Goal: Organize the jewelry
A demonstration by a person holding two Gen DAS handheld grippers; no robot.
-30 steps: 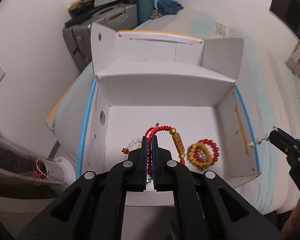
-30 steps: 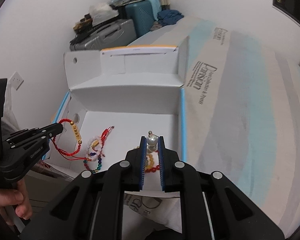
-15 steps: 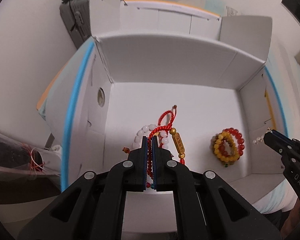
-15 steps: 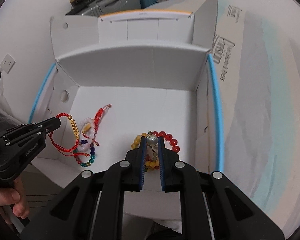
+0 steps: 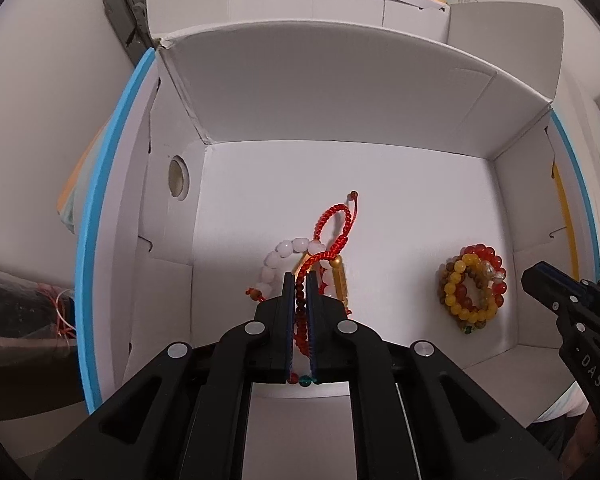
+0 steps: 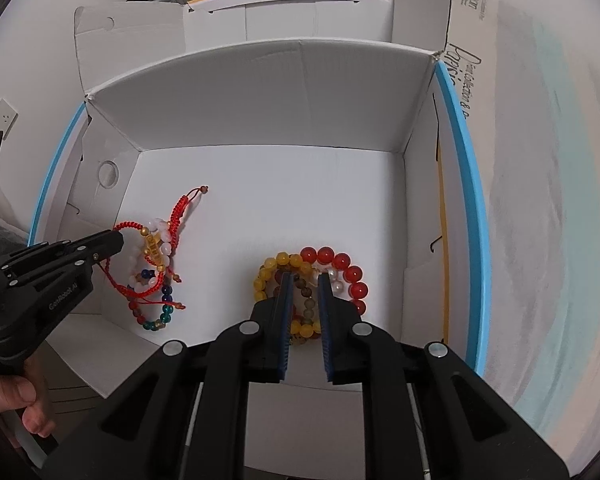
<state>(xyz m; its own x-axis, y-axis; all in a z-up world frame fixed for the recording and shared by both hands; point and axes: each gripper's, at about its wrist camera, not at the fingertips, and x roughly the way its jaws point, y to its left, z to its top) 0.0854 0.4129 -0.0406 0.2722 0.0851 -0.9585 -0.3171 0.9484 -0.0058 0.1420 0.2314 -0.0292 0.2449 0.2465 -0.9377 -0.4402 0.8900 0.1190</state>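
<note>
Progress: placement into the white cardboard box (image 6: 260, 104) looks well advanced. All jewelry visible in either view lies on the box floor or hangs just above it; none shows on the bed outside the box.

Left tool (image 5: 299, 280): clenched on a red braided cord bracelet (image 5: 332, 224), with the fingers close together and the cord and some dark red beads caught between them. The bracelet's loop trails forward onto the left-hand pile. This piece is judged not yet released.

Right tool (image 6: 303, 280): released, fingers apart, nothing caught between them. It hangs directly over the right-hand stack. A small pearl piece (image 6: 334, 278) lies on that stack beside the right finger, apparently just set down.

Count, as far as the views allow:
- Boxes: one.
- Piles of jewelry: two, well apart on the box floor.
- Left pile: the red cord bracelet with a gold barrel charm (image 6: 153, 245); one white bead bracelet (image 5: 278, 256); one multicoloured bead bracelet (image 6: 160, 312). Red cords overlap, so there may be two.
- Right pile: one red bead bracelet (image 6: 342, 264); one yellow bead bracelet (image 6: 268, 276); at least one brownish bead bracelet (image 6: 306, 292); the pearl piece.

Remaining: release of the left tool's bracelet, then withdrawal of both tools.
</note>
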